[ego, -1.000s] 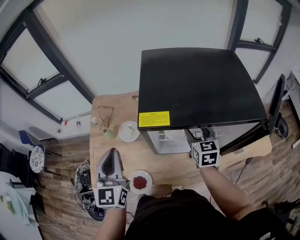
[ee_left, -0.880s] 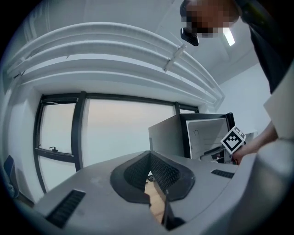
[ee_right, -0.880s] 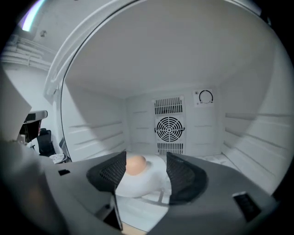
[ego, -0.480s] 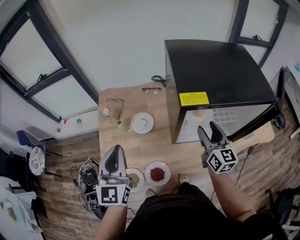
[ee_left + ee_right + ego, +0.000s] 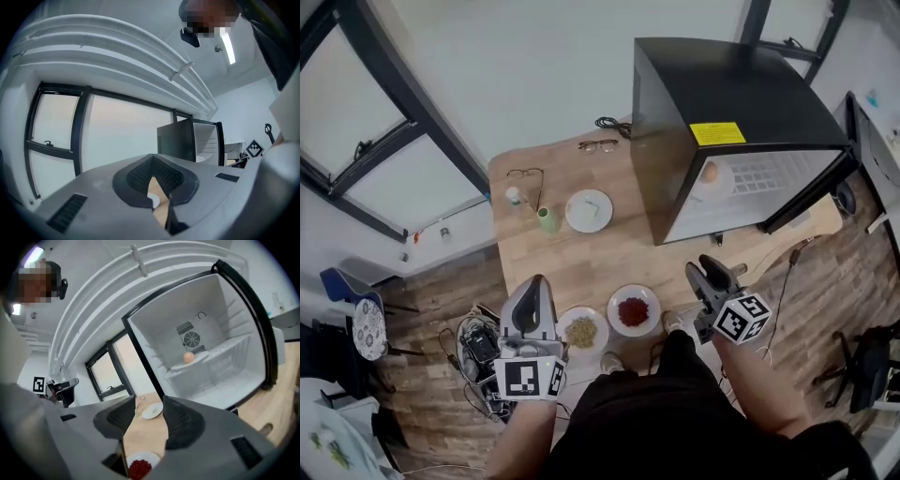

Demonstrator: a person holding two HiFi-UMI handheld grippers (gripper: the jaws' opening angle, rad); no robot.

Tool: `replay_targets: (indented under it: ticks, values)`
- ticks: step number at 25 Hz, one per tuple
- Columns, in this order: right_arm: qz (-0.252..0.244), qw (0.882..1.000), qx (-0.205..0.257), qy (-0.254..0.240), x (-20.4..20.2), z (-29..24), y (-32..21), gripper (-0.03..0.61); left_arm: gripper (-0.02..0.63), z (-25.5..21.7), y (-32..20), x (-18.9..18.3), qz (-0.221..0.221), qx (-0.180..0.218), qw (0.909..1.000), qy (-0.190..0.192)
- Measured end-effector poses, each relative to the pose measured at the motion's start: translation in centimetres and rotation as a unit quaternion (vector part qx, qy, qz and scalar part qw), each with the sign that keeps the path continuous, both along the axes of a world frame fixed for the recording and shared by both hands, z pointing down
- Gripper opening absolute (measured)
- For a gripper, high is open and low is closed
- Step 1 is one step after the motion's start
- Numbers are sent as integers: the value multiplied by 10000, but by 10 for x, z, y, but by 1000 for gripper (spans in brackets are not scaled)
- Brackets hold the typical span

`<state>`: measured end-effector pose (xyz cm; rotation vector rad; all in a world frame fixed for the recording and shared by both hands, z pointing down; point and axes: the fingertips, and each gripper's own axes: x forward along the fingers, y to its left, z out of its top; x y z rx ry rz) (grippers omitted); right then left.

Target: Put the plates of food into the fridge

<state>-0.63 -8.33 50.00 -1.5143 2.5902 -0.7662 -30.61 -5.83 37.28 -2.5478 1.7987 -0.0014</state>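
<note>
Plates are why I stand where I do: the fridge (image 5: pixel 722 103) sits on the table (image 5: pixel 572 267) with its door swung wide to the right. I judge the loading to be under way, since one plate with a round orange thing (image 5: pixel 187 358) already rests on a shelf inside. My right gripper (image 5: pixel 149 401) points across the table with its jaws apart at a middling width. They have just been closing in, with nothing between them. The red plate (image 5: pixel 633 310) lies low in its line of sight, which I read as lining up for its rim. My left gripper (image 5: pixel 534 284) hovers level by the table's near left edge, jaws drawn together on nothing. It is close to the yellowish plate (image 5: pixel 581 330), which lies just beside the red one. The red plate is small, round and white, heaped in the middle with dark red bits. A third white plate (image 5: pixel 587 210), with a pale morsel on it, lies farther back near a green cup (image 5: pixel 546 219).
</note>
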Motion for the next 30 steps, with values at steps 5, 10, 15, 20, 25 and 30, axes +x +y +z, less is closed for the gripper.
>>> replay_targets:
  ticks: [5, 10, 15, 20, 25, 30]
  values:
    - [276, 9975, -604, -245, -8, 47, 45, 198, 3, 18, 13, -8, 203, -118, 9997, 41]
    - [464, 9884, -1305, -615, -15, 100, 79, 198, 3, 22, 26, -13, 225, -75, 9997, 28]
    - [551, 9704, -2073, -1108, -30, 159, 105, 198, 3, 31, 31, -13, 307, -243, 9992, -97]
    - [678, 9524, -2575, -1482, -42, 205, 116, 198, 3, 42, 37, -12, 390, -391, 9980, -296]
    - [787, 9408, -2875, -1614, -50, 234, 120, 198, 3, 50, 37, -10, 462, -528, 9966, -438]
    - [699, 9268, -3086, -2020, -63, 248, 118, 191, 3, 51, 36, -10, 445, -571, 9961, -510]
